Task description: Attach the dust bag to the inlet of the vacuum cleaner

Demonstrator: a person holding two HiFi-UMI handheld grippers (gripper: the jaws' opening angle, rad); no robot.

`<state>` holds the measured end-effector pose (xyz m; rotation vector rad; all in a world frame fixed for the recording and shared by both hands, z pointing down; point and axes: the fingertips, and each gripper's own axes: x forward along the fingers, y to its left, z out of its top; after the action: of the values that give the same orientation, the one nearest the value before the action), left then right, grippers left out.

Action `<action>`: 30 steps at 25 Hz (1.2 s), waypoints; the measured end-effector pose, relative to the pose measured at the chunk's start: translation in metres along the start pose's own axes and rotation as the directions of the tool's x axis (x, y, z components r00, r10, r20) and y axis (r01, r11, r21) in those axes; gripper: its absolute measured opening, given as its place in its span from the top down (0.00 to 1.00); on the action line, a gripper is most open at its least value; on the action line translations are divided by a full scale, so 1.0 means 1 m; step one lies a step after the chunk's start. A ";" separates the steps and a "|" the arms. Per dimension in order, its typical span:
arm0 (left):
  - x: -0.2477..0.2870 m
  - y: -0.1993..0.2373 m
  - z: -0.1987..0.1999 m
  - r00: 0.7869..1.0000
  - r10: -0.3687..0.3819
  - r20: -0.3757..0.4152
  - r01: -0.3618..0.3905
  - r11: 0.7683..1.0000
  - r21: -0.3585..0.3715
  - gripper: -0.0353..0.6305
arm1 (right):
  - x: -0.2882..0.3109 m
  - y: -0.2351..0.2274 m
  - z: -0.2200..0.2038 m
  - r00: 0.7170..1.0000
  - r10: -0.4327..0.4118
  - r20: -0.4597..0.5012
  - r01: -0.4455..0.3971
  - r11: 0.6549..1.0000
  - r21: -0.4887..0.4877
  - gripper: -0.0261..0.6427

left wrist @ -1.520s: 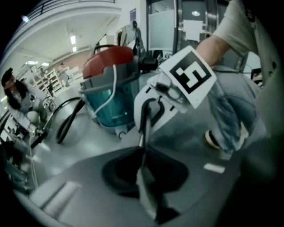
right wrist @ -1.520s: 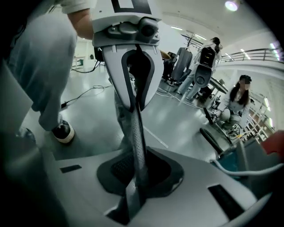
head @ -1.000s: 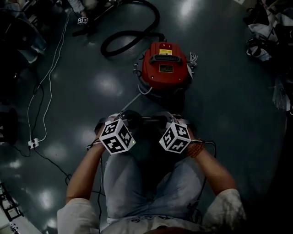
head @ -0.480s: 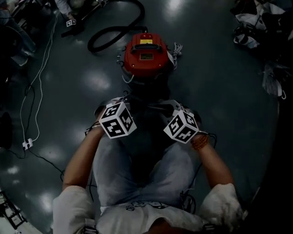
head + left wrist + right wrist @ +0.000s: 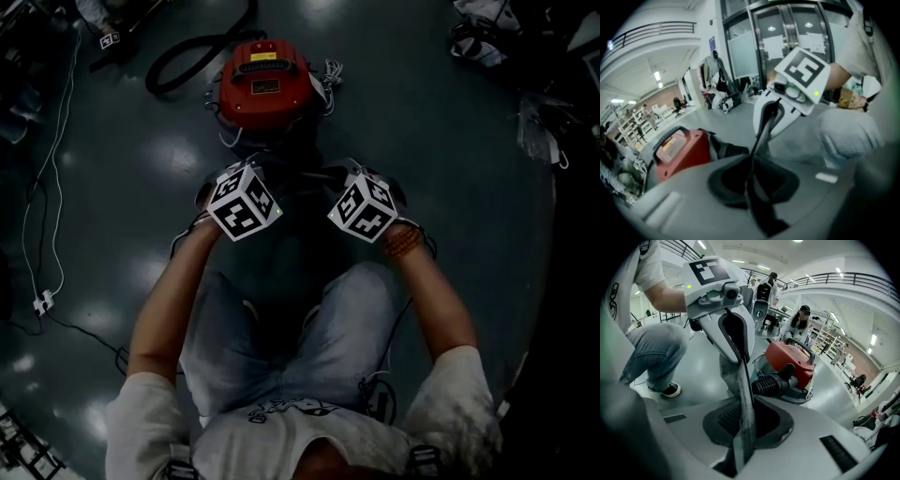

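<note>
The red vacuum cleaner (image 5: pixel 265 82) stands on the dark floor just beyond both grippers. My left gripper (image 5: pixel 255 171) and right gripper (image 5: pixel 352 174) hold the dark grey dust bag (image 5: pixel 305 202) stretched between them, each shut on an edge of it. In the left gripper view the bag's edge (image 5: pixel 761 136) runs from my jaws up to the right gripper (image 5: pixel 772 110), with the vacuum (image 5: pixel 682 154) at the left. From the right gripper view the bag strip (image 5: pixel 745 394) leads to the left gripper (image 5: pixel 736 333). The black ribbed inlet (image 5: pixel 768 384) sits close beside the strip.
A black hose (image 5: pixel 187 56) curls behind the vacuum. A white cable and power strip (image 5: pixel 42 302) lie on the floor at the left. Bags and clutter (image 5: pixel 539 122) sit at the upper right. The person's knees (image 5: pixel 291 328) are right behind the grippers. People stand far behind (image 5: pixel 799 322).
Both grippers have carried the bag closer to the vacuum. The head view has shifted, so the vacuum now sits higher and further left. Both grips are unchanged.
</note>
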<state>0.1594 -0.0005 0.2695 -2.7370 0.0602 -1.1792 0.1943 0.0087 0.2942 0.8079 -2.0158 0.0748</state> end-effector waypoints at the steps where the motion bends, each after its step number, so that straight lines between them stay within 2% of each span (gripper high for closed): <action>1: 0.003 0.004 -0.001 1.000 0.013 0.002 -0.013 1.000 -0.008 0.88 | 0.004 -0.004 0.000 1.000 -0.006 -0.002 0.006 1.000 -0.004 0.90; 10: 0.023 0.021 -0.016 0.997 0.073 -0.030 -0.074 0.997 -0.032 0.88 | 0.034 -0.018 -0.009 0.999 0.037 -0.018 -0.037 0.999 -0.013 0.90; 14: 0.028 0.031 -0.016 0.994 0.107 -0.018 -0.108 0.993 -0.051 0.88 | 0.035 -0.027 -0.009 0.999 0.041 -0.029 -0.041 0.999 -0.008 0.90; 20: 0.031 0.035 -0.019 0.994 0.109 0.016 -0.106 0.985 -0.136 0.88 | 0.034 -0.028 -0.010 0.996 0.082 -0.023 -0.082 0.997 -0.006 0.90; 27: 0.029 0.036 -0.019 0.993 0.118 0.009 -0.116 0.986 -0.119 0.87 | 0.018 -0.029 -0.012 0.998 0.040 0.040 -0.041 0.998 0.042 0.90; 30: 0.030 0.035 -0.021 0.992 0.129 0.006 -0.127 0.984 -0.123 0.87 | 0.020 -0.034 -0.011 0.999 0.040 0.032 -0.041 0.999 0.032 0.90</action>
<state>0.1657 -0.0404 0.2991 -2.7967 0.3120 -1.1575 0.2145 -0.0246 0.3075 0.7930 -2.0651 0.1188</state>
